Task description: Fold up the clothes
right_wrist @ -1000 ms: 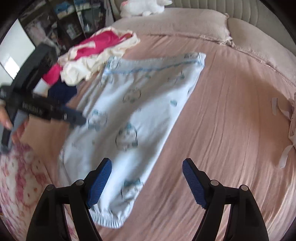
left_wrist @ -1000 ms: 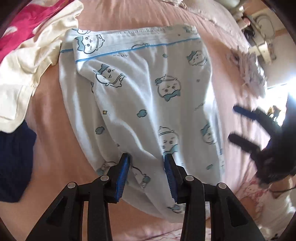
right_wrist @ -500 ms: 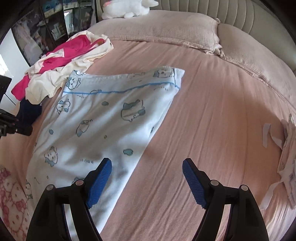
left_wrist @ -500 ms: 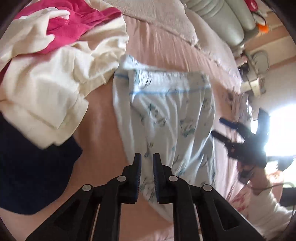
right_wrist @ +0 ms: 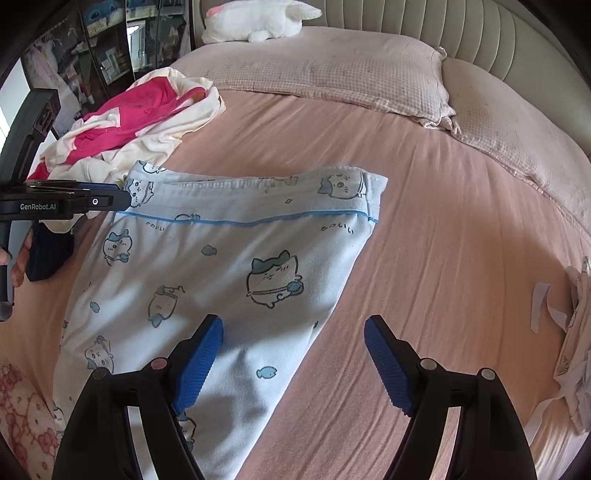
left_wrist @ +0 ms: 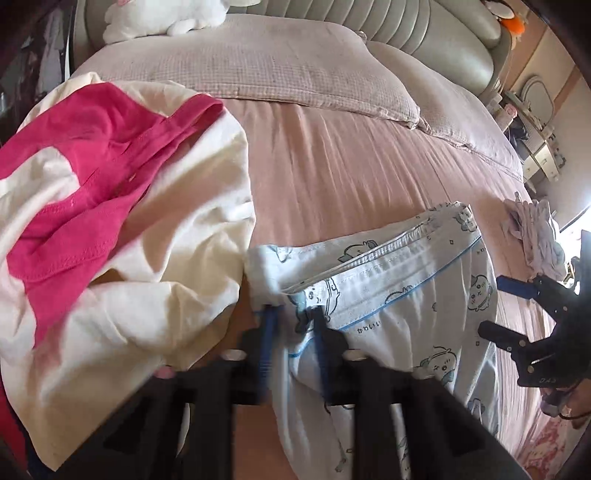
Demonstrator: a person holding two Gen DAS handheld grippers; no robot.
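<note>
Light blue pyjama trousers with a cat print (right_wrist: 229, 266) lie folded lengthwise on the pink bed, waistband towards the pillows; they also show in the left wrist view (left_wrist: 399, 306). My left gripper (left_wrist: 291, 325) is at the left corner of the waistband, its blue pads a small gap apart with the band's corner between them; motion blur hides whether it grips. It shows from the side in the right wrist view (right_wrist: 110, 201). My right gripper (right_wrist: 293, 354) is open and empty above the trousers' right edge, and appears at the right of the left wrist view (left_wrist: 495, 306).
A heap of cream and pink clothes (left_wrist: 110, 206) lies left of the trousers, with a dark navy garment (right_wrist: 51, 251) beside it. Pillows (right_wrist: 332, 74) and a white plush toy (right_wrist: 258, 18) are at the headboard. White rags (right_wrist: 576, 332) lie at the right edge.
My left gripper has moved from the leg end up to the waistband's left corner, closing then parting slightly. My right gripper stays open and has moved forward over the trousers.
</note>
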